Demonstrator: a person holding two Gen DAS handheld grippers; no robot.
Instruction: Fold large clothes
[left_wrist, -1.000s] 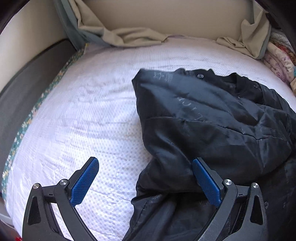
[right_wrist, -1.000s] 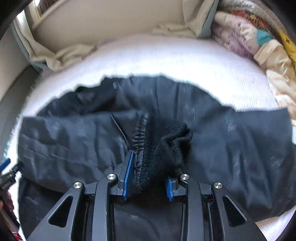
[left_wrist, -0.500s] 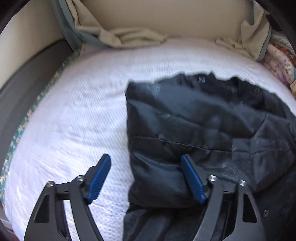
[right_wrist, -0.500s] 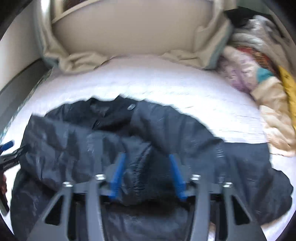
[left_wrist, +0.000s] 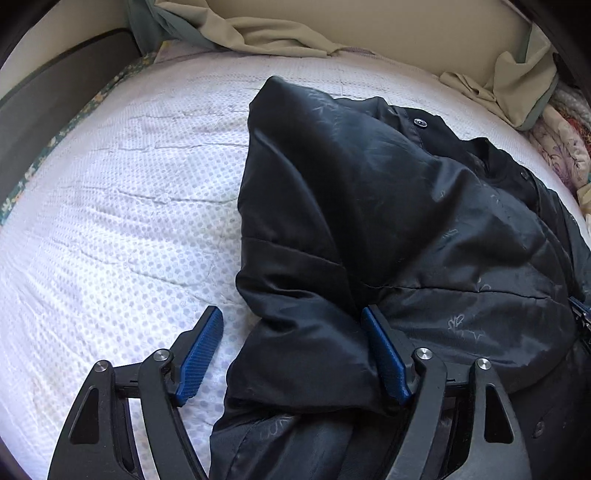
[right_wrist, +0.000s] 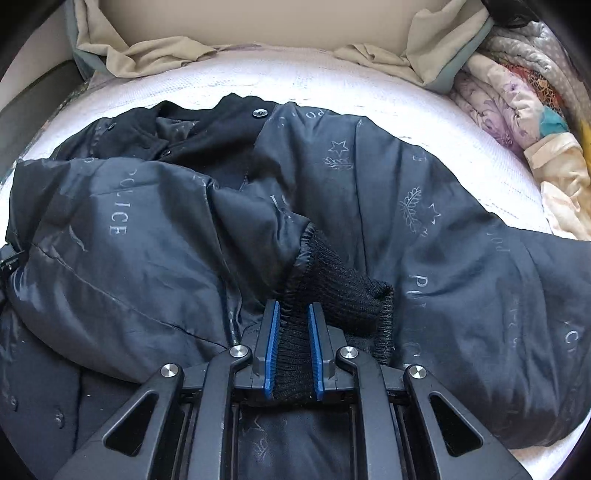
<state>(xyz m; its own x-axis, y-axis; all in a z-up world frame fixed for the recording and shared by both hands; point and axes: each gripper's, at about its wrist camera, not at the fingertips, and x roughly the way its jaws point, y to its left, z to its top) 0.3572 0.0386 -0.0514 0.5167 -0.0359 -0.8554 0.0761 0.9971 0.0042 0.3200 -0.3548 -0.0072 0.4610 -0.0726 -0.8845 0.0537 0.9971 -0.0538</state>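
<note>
A black jacket (right_wrist: 424, 229) lay crumpled on a white dotted mattress cover (left_wrist: 122, 221) on the bed, lining side out, pale "POLICE" lettering and star-and-leaf marks printed across the lining. The right wrist view showed the right claw (right_wrist: 291, 349) closed on the ribbed knit cuff (right_wrist: 343, 291) of a sleeve, both blue pads pressed against the knit, the cuff bunched and trailing off to the right over the lining. That view also took in the collar area with its snap buttons (right_wrist: 259, 112) near the far edge of the jacket, a heap of floral bedding (right_wrist: 517, 110) at the right side of the bed, and beige cloth (right_wrist: 155, 55) rumpled along the headboard end. None of the lettering was readable from the left wrist view, and the cuff did not appear there at all. What the left wrist view did show was the jacket's left edge, folded over into a thick roll, and the broad bare stretch of mattress cover beside it. The left claw (left_wrist: 291, 354) stood wide, jaws opening, with that roll of dark fabric lying between them: the right-hand pad (left_wrist: 384, 354) touched the fabric, the left-hand pad (left_wrist: 201, 354) stood clear of it over the white cover. A dark bed frame edge (left_wrist: 55, 99) curved along the left border of that view.
</note>
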